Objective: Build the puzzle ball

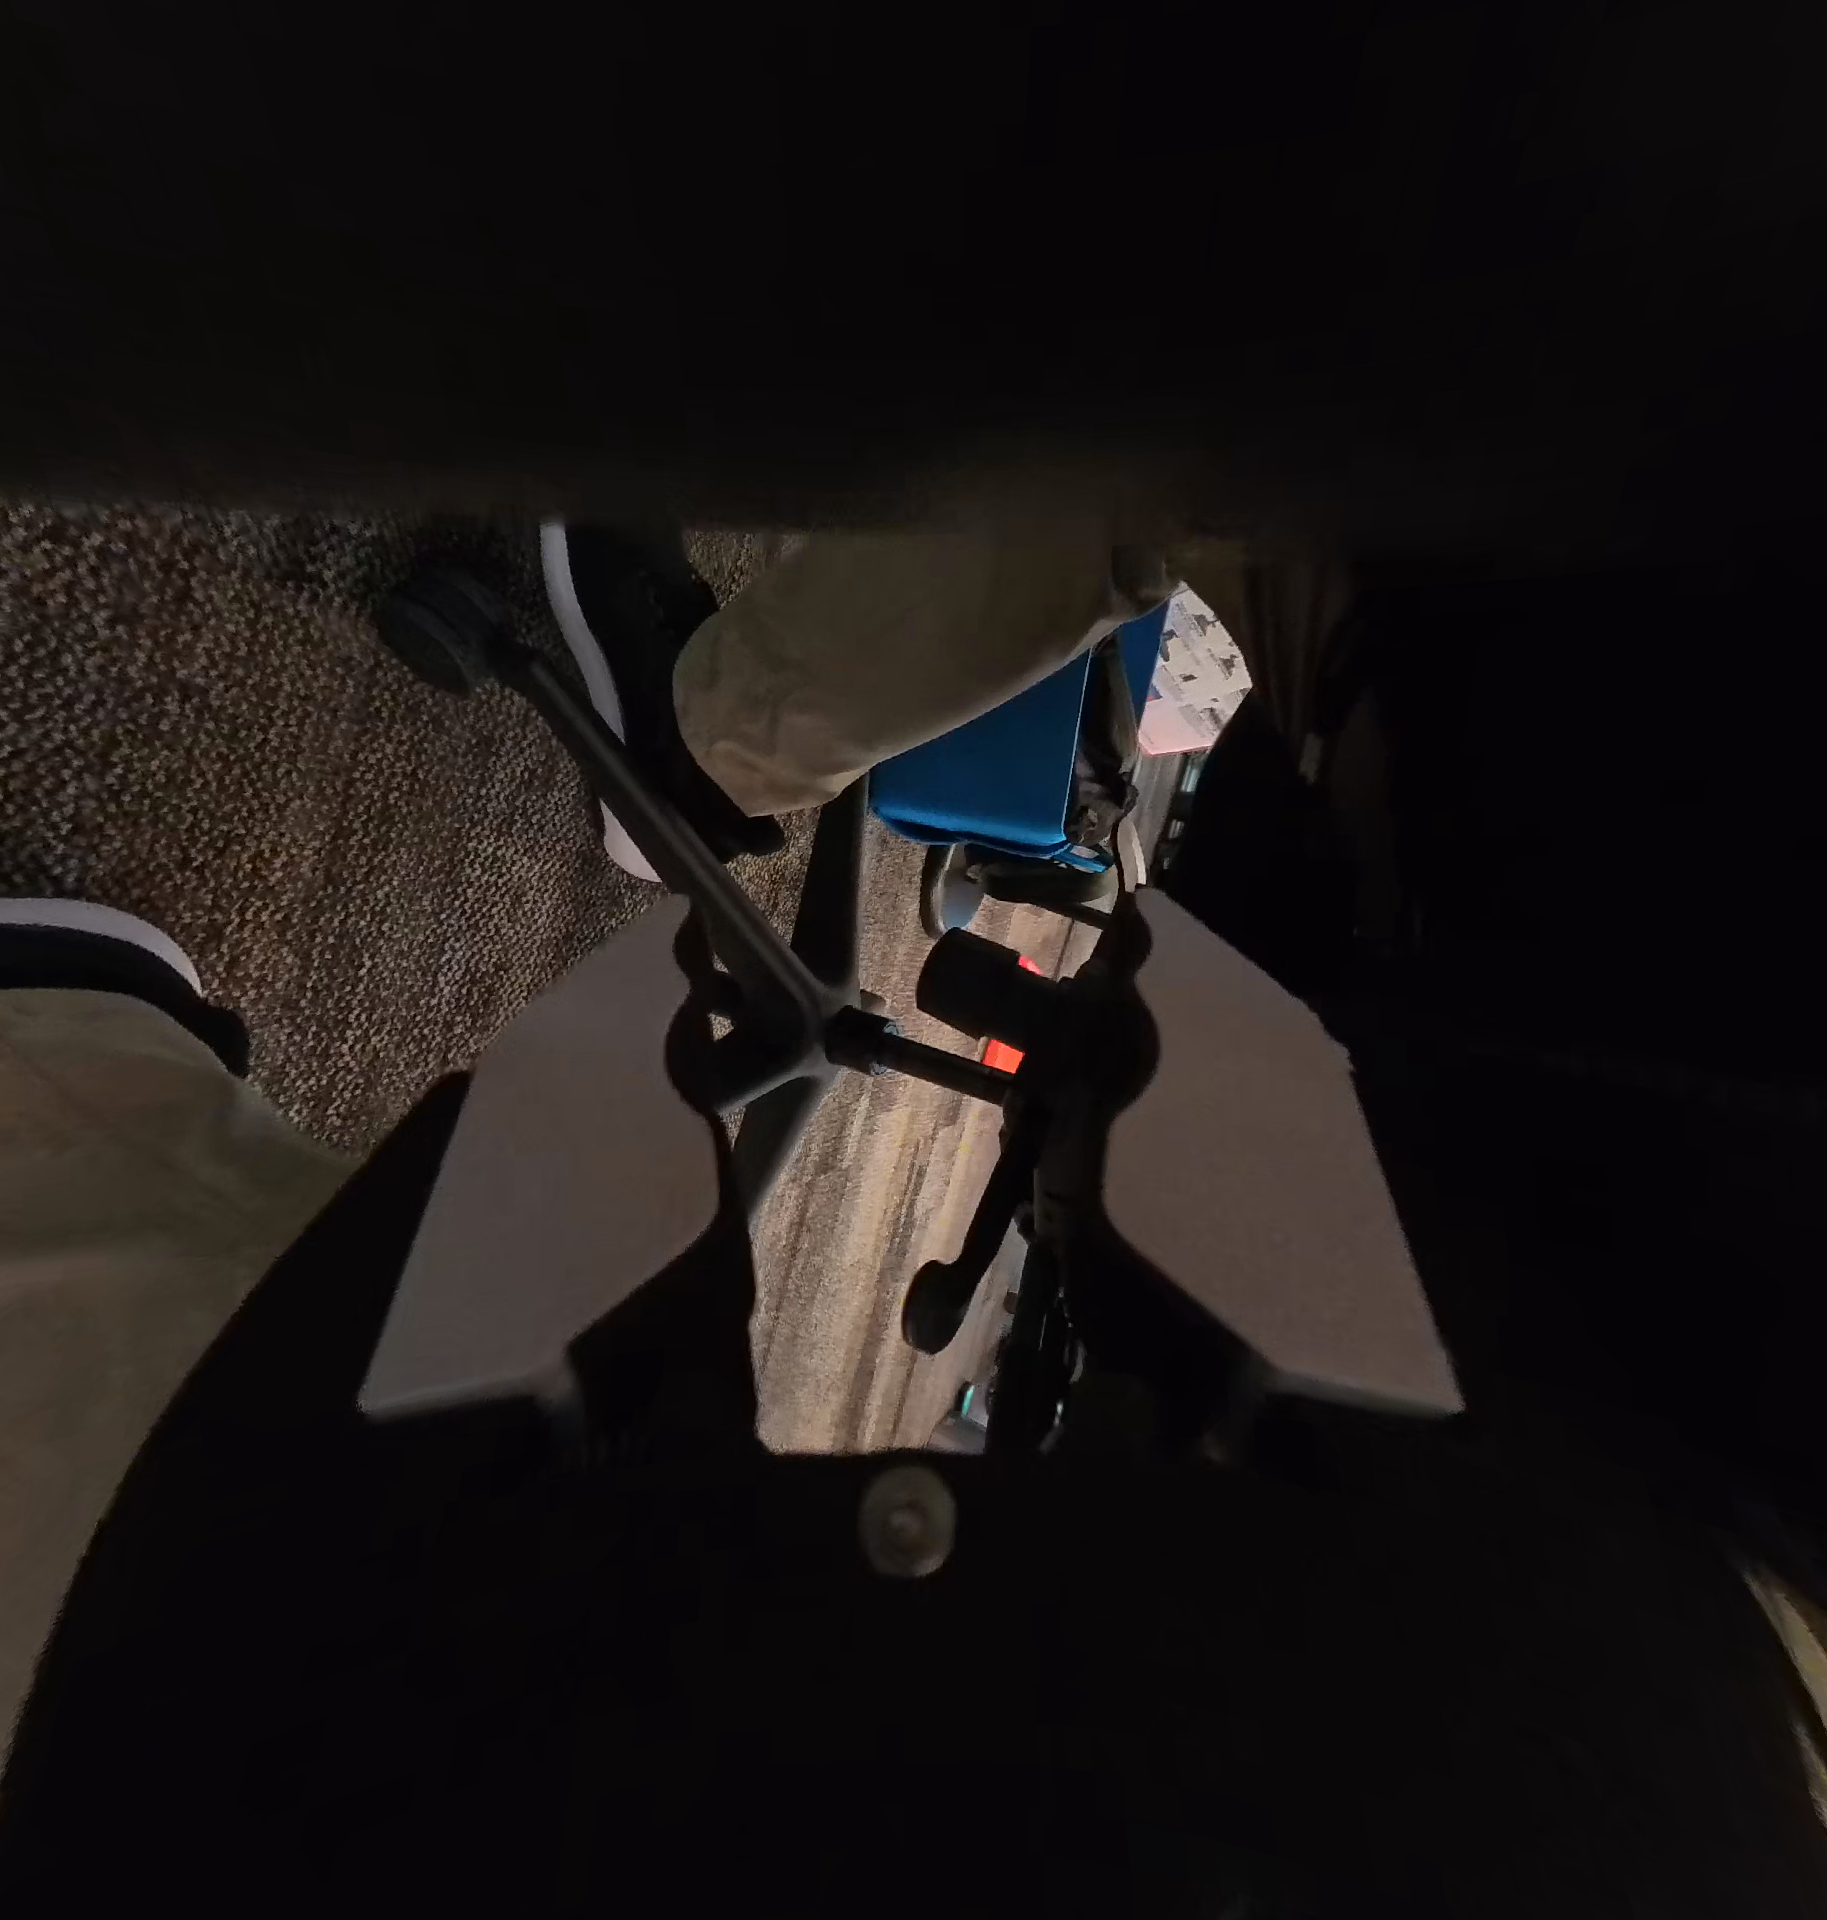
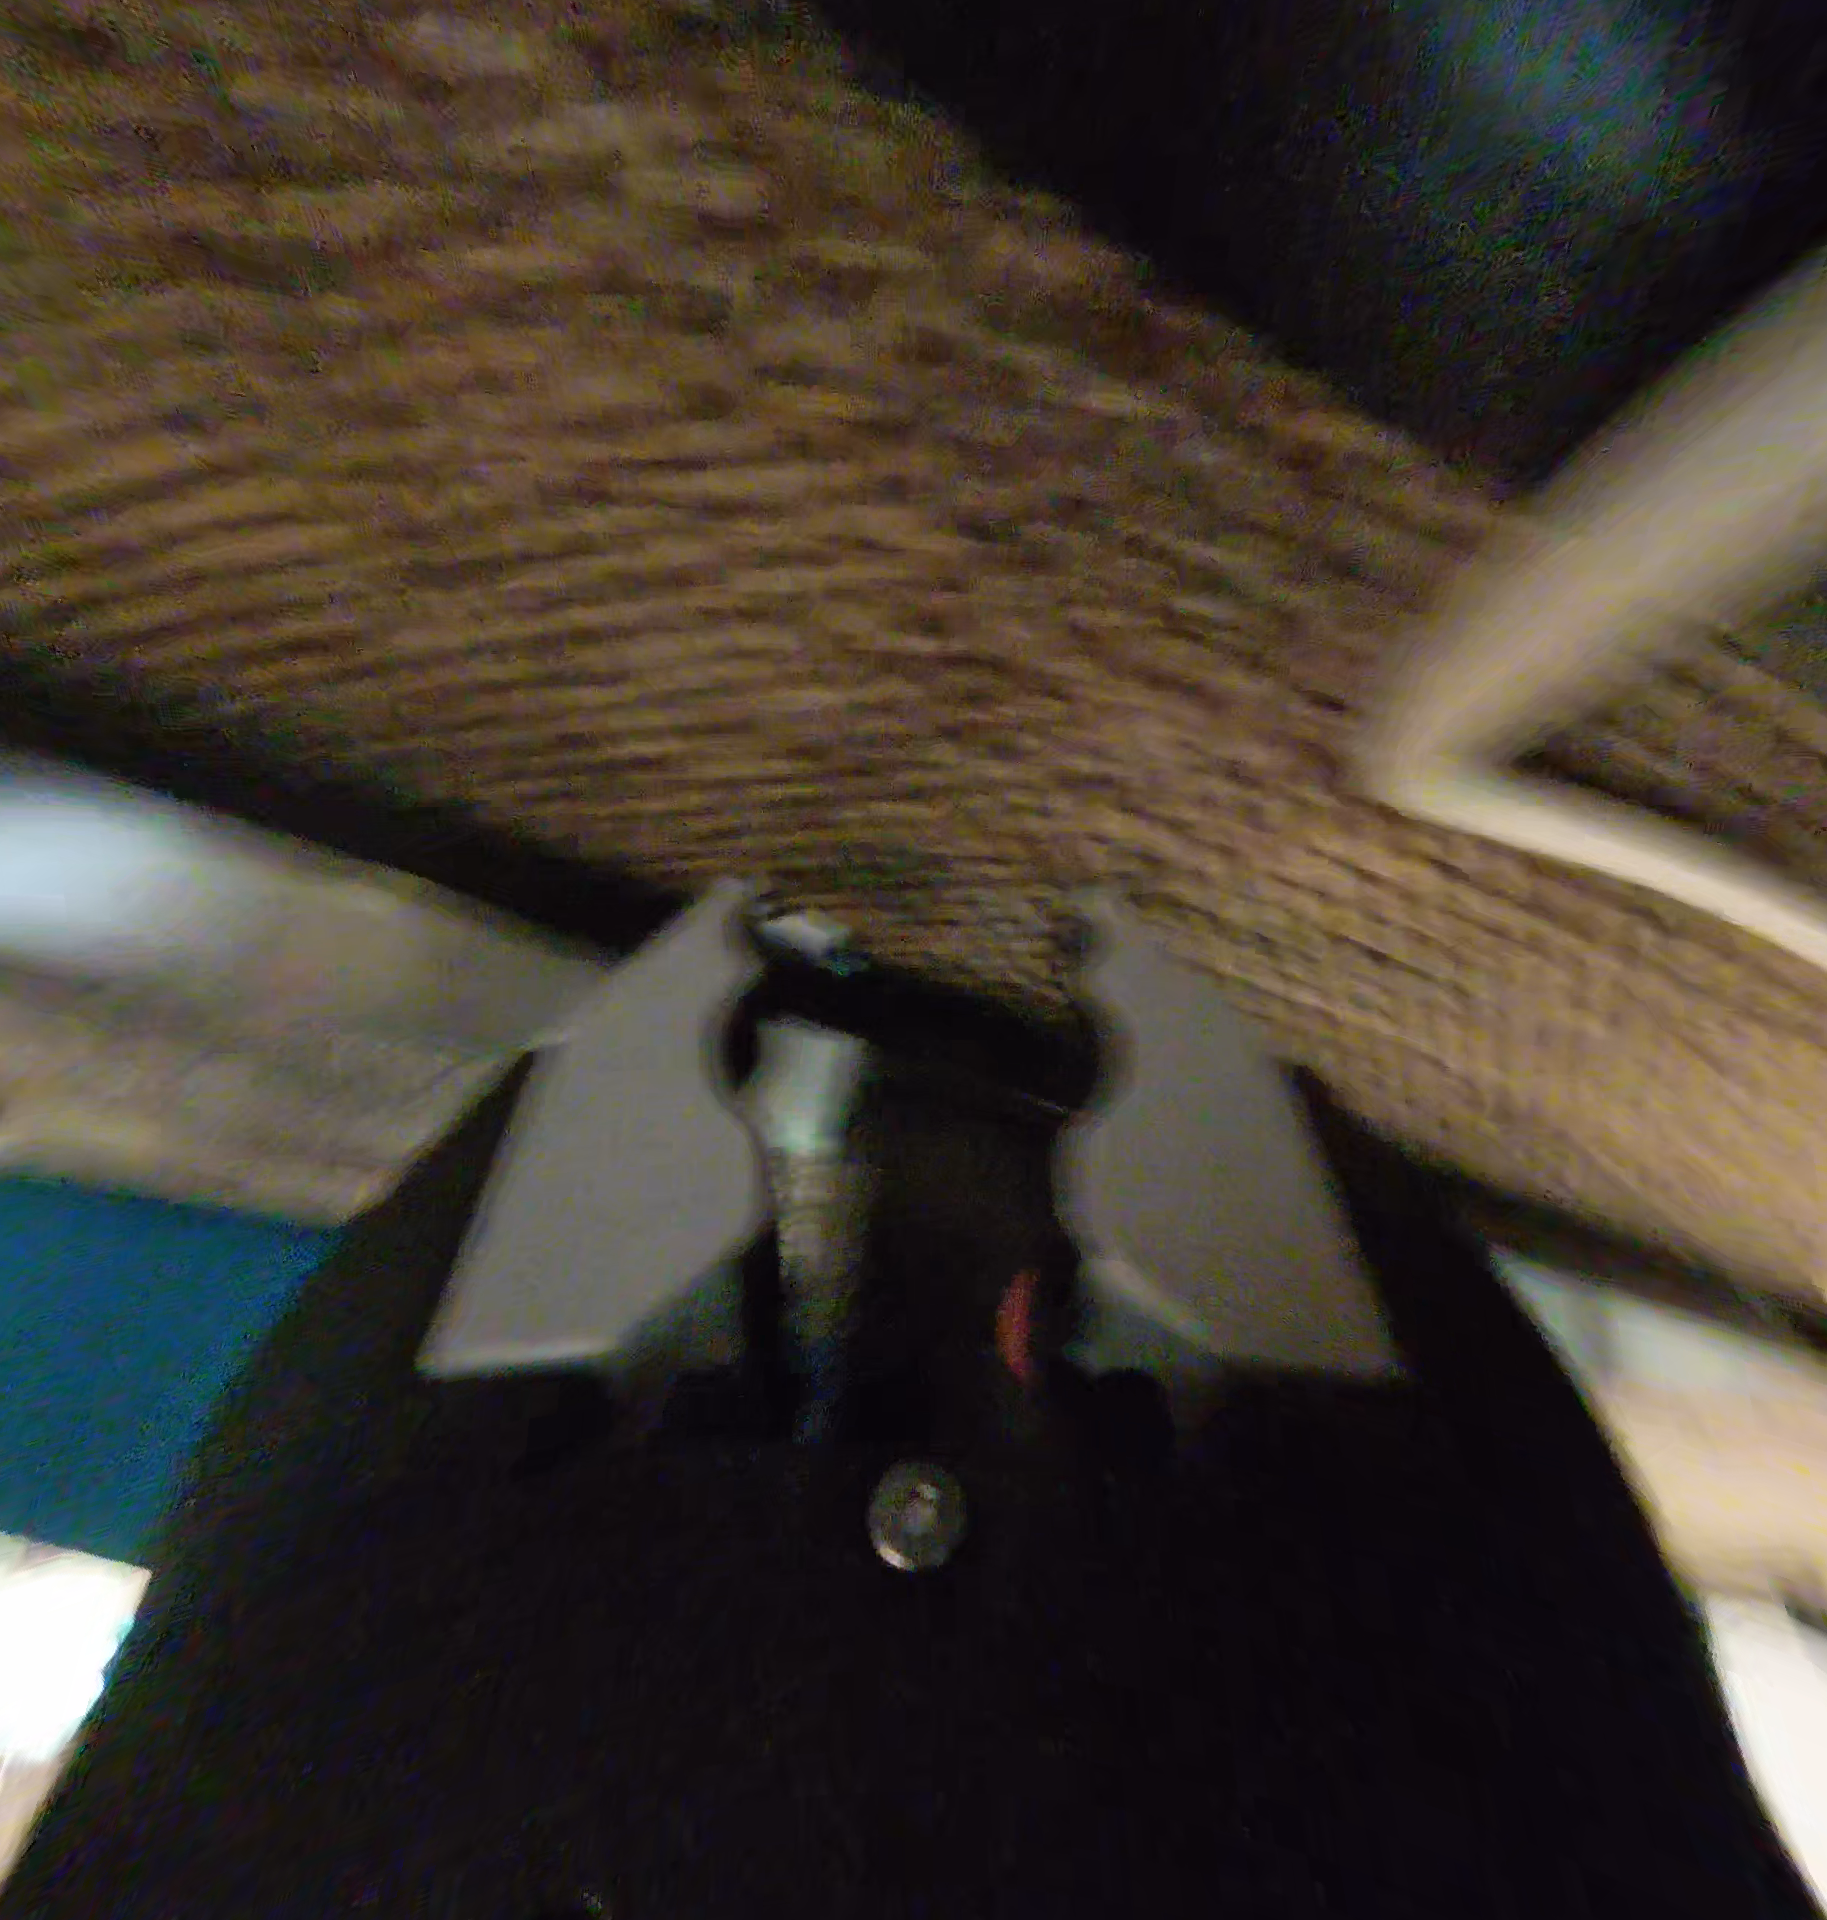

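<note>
No puzzle ball or puzzle piece shows in either view. My left gripper (image 1: 909, 935) is open and empty. It points down under a dark table edge at the carpet (image 1: 213, 727) and a chair base. My right gripper (image 2: 914, 914) is open and empty too. Its view is blurred by motion and looks down at carpet (image 2: 680, 468), with nothing between the fingers (image 2: 618, 1164).
A black chair base (image 1: 743, 935) with a caster (image 1: 436, 629) stands ahead of the left gripper. A person's legs in beige trousers (image 1: 888, 665) and dark shoes (image 1: 628, 665) are beside it. A blue box (image 1: 992, 769) sits behind. A pale bar (image 2: 1615, 520) crosses the right view.
</note>
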{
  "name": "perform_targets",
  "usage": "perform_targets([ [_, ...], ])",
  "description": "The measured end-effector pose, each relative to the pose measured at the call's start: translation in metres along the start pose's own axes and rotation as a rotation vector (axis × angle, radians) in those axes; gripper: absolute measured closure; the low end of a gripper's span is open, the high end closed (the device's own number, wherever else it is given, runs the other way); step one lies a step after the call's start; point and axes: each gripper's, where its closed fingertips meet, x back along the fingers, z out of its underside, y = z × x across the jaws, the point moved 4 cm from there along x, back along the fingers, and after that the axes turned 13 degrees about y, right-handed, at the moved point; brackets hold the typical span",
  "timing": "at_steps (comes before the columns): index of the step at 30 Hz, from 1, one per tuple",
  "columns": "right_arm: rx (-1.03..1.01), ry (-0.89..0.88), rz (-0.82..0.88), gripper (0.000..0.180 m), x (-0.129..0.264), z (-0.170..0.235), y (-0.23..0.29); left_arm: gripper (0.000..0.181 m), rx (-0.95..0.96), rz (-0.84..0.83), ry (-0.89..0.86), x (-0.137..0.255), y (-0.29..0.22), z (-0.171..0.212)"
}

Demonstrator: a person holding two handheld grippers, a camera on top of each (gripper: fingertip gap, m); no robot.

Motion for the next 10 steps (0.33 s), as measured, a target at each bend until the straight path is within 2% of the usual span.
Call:
perform_targets([
  [1,0.073,-0.040,-0.138,0.150,0.008,-0.005,0.026,0.108,-0.007,0.001,-0.002,0.000,-0.002,-0.001],
  [2,0.104,-0.106,-0.243,0.144,0.020,-0.013,0.048,0.108,-0.013,-0.001,-0.002,0.000,-0.003,-0.001],
  [4,0.096,-0.113,-0.175,0.149,0.021,-0.012,0.055,0.108,-0.022,-0.007,-0.003,0.000,-0.005,-0.004],
  [6,0.121,-0.091,-0.112,0.134,0.025,-0.006,0.065,0.108,-0.031,-0.006,-0.013,0.001,-0.009,-0.007],
  [8,0.106,-0.001,0.020,0.097,0.023,0.009,0.057,0.109,-0.033,-0.009,-0.018,0.002,-0.011,-0.010],
  [9,0.071,0.056,0.055,0.097,0.018,0.017,0.050,0.110,-0.036,-0.010,-0.021,0.002,-0.011,-0.011],
  [10,0.020,0.069,0.018,0.113,0.014,0.016,0.046,0.110,-0.035,-0.007,-0.021,0.002,-0.011,-0.012],
])
